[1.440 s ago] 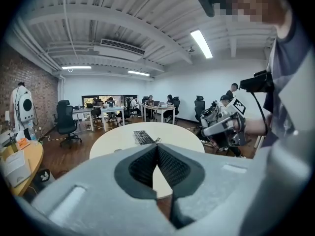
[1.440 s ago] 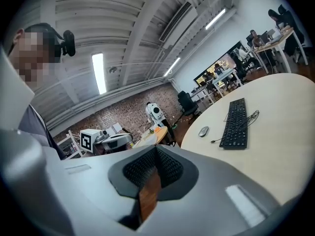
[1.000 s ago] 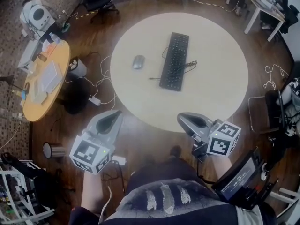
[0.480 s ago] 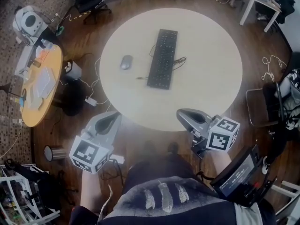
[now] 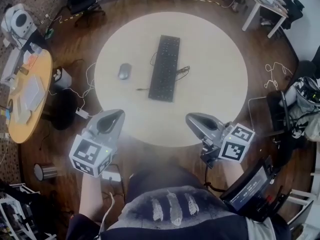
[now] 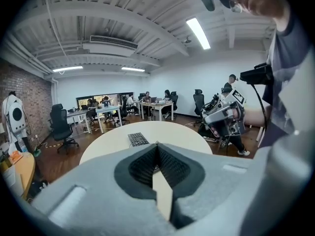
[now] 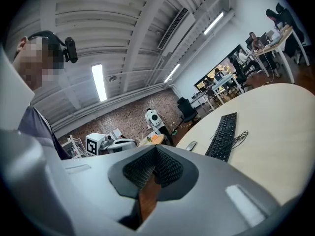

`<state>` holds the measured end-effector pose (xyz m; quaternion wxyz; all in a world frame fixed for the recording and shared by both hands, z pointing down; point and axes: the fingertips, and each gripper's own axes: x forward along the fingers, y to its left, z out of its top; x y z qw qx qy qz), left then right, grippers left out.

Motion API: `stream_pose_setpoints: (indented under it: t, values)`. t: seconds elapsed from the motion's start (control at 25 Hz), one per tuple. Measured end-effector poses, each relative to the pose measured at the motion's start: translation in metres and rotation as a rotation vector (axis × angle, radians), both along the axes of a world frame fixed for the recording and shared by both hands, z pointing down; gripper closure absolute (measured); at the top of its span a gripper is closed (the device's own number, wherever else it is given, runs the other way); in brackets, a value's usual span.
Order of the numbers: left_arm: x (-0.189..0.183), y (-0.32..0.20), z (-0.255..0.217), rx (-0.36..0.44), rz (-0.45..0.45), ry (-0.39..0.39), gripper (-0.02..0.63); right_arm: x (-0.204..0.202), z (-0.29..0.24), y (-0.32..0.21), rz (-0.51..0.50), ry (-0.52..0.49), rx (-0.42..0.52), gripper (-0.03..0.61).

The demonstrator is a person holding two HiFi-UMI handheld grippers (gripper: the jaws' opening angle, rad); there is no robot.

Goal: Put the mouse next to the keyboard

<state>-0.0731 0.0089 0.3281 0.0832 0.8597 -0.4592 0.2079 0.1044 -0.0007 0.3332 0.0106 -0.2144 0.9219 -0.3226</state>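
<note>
A grey mouse (image 5: pixel 124 71) lies on the round pale table (image 5: pixel 215 84), a hand's width left of the black keyboard (image 5: pixel 164 67), whose loose cable curls at its right side. Both grippers hang at the table's near edge, well short of the mouse. My left gripper (image 5: pixel 113 117) is shut with nothing in it, over the near left rim. My right gripper (image 5: pixel 192 119) is shut and empty too, at the near right rim. In the right gripper view the mouse (image 7: pixel 190 145) and keyboard (image 7: pixel 223 135) show beyond the closed jaws. The keyboard (image 6: pixel 138 139) also shows in the left gripper view.
A round orange side table (image 5: pixel 25 99) with clutter stands at the far left, with cables (image 5: pixel 87 91) on the wood floor between it and the main table. A metal cup (image 5: pixel 44 172) stands on the floor at lower left. A black device (image 5: pixel 248 190) sits by my right arm.
The view has shifted, so the table, mouse and keyboard slid left in the frame. Both grippers kept roughly their places near the table's edge and stayed shut.
</note>
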Motion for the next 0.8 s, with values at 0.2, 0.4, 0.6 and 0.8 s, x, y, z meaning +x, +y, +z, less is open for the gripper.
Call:
stream_pose_setpoints:
  t: [0.2, 0.4, 0.6, 0.8]
  values:
    - [-0.033, -0.031, 0.005, 0.018, 0.015, 0.066, 0.614, -0.034, 0.001, -0.018, 0.012, 0.074, -0.01, 0.577]
    - [-0.066, -0.065, 0.008, 0.024, 0.015, 0.138, 0.614, -0.069, -0.011, -0.046, 0.031, 0.15, 0.056, 0.577]
    - [-0.086, -0.09, 0.013, 0.028, 0.046, 0.161, 0.614, -0.094, -0.02, -0.066, 0.071, 0.115, 0.077, 0.577]
    - [-0.102, -0.109, 0.023, 0.022, 0.058, 0.191, 0.614, -0.108, -0.013, -0.076, 0.108, 0.128, 0.049, 0.578]
